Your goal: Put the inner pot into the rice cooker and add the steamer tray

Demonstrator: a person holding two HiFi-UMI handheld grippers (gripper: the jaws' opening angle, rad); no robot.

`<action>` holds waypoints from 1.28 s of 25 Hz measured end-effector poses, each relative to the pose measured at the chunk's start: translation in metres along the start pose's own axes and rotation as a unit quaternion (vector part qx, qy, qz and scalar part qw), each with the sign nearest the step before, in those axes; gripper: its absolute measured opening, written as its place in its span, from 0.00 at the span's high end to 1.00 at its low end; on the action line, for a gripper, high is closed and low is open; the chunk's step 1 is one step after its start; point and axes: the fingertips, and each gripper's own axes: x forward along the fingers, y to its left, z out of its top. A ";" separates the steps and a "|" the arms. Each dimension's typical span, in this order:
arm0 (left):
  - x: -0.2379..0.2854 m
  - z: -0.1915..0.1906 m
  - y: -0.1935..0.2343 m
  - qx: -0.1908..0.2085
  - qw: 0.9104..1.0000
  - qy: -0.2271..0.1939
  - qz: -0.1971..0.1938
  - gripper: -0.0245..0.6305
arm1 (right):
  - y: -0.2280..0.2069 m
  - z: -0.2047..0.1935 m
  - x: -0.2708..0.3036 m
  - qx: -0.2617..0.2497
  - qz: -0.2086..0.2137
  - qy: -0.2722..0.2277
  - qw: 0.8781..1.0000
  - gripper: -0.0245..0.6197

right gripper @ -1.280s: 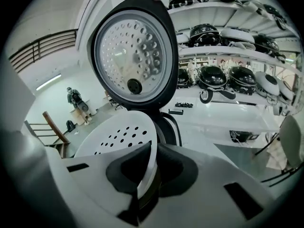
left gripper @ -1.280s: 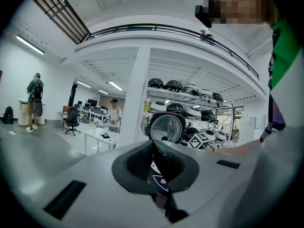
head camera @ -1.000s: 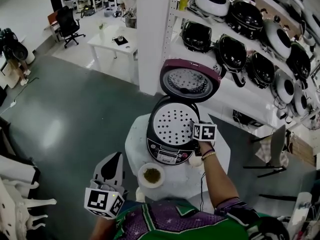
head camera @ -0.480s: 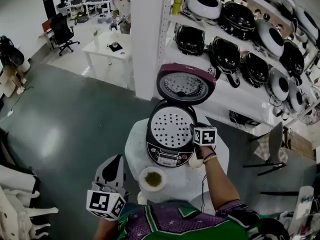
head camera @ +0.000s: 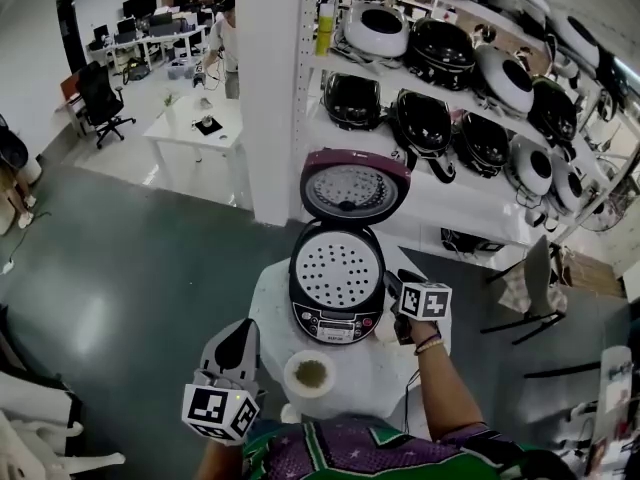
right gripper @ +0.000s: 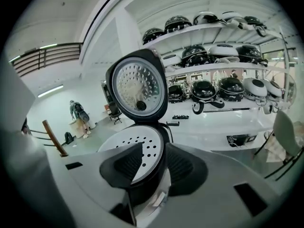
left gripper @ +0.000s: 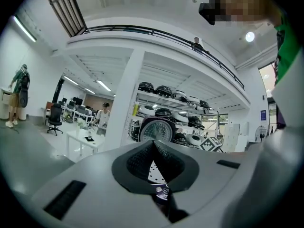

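White and dotted with round holes, the steamer tray [head camera: 337,268] lies flat in the mouth of the rice cooker [head camera: 336,320], just ahead of the right gripper [right gripper: 154,149] and slightly to its left. That gripper sits close beside the cooker's right flank and points down at a slant. Its jaws have just been opening and now stand apart with nothing pinched. Through the gap between the pads show only the cooker's dark rim and the near edge of the tray. The cooker's maroon lid [head camera: 352,190] stands up beyond the tray, its perforated inner plate facing back toward both grippers. The inner pot cannot be made out, since the tray covers the opening.

The left gripper [left gripper: 153,147] is clenched on nothing, its two pads meeting at the tips. It hangs low, well short of the cooker, pointing level toward it. To its right, between the two grippers and just in front of the cooker's control panel, a small bowl [head camera: 311,374] with something greenish inside rests on the round white table [head camera: 268,303]. Past the right gripper, shelves [head camera: 470,183] carry rows of other cookers.
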 end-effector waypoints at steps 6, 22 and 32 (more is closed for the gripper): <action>0.002 0.002 0.000 -0.003 0.999 0.002 -0.048 0.93 | 0.007 -0.009 -0.054 0.029 -0.014 -0.034 0.999 0.72; -0.022 0.014 -0.008 0.021 0.997 -0.012 -0.074 0.93 | 0.029 -0.024 -0.207 0.015 -0.027 -0.122 0.992 0.73; -0.085 0.006 -0.114 0.034 0.997 -0.029 -0.055 0.93 | 0.034 -0.025 -0.347 -0.038 0.037 -0.207 0.977 0.77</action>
